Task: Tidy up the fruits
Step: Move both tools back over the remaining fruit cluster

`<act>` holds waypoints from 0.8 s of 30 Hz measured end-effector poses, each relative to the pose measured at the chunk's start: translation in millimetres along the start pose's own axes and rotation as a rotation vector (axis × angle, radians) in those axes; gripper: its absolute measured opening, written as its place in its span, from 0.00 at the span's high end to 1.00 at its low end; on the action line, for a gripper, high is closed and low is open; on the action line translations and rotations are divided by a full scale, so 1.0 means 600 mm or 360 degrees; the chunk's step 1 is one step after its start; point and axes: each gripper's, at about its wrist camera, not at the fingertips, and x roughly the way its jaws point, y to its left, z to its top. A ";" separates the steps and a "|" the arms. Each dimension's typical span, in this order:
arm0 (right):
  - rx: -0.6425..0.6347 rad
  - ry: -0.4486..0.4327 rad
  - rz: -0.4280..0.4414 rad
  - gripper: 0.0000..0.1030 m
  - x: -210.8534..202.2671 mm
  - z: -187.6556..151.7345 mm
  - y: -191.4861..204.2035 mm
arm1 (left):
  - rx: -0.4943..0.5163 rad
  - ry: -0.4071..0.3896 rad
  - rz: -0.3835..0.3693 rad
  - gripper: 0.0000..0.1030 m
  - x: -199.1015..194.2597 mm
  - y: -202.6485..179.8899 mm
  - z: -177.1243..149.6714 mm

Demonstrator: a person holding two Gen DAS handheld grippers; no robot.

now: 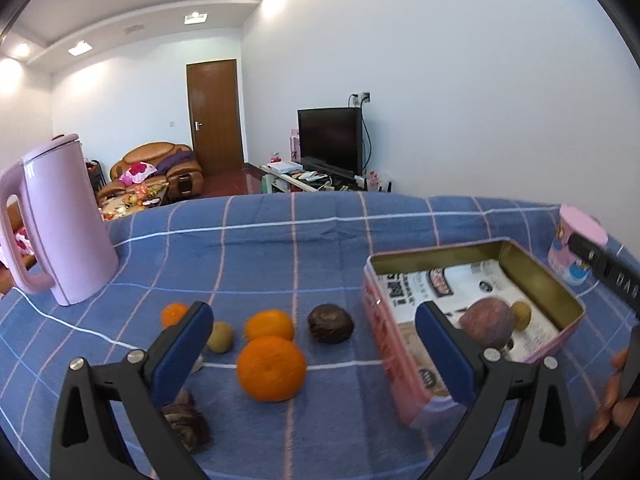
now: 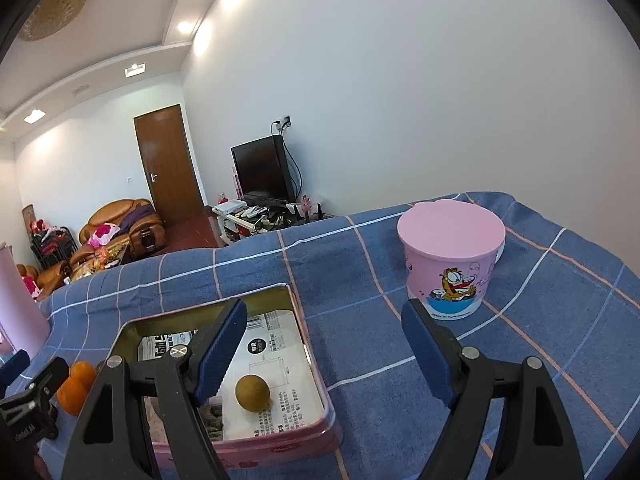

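Two fruits lying in pink tin (image 1: 404, 360): purple passion fruit (image 1: 486, 322), small kiwi (image 2: 252, 393). Six left on blue checked cloth (image 1: 300, 240), nearest orange (image 1: 271, 368). Left gripper (image 1: 316, 344), right gripper (image 2: 324, 354): wide, empty.

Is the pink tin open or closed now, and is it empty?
Open and not empty. The tin has no lid on; its printed paper lining shows, with a small brown fruit and a purple fruit inside.
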 end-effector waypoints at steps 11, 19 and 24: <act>-0.0022 -0.0061 -0.0010 0.22 -0.026 -0.010 0.025 | -0.0013 0.0028 -0.0004 0.00 -0.014 0.022 -0.010; -0.0069 -0.0068 0.0021 0.22 -0.033 -0.017 0.045 | -0.0039 0.0073 -0.0008 0.00 -0.011 0.035 -0.014; -0.0074 -0.0039 0.0056 0.22 -0.039 -0.024 0.065 | -0.0021 0.0094 -0.0005 0.00 -0.010 0.047 -0.016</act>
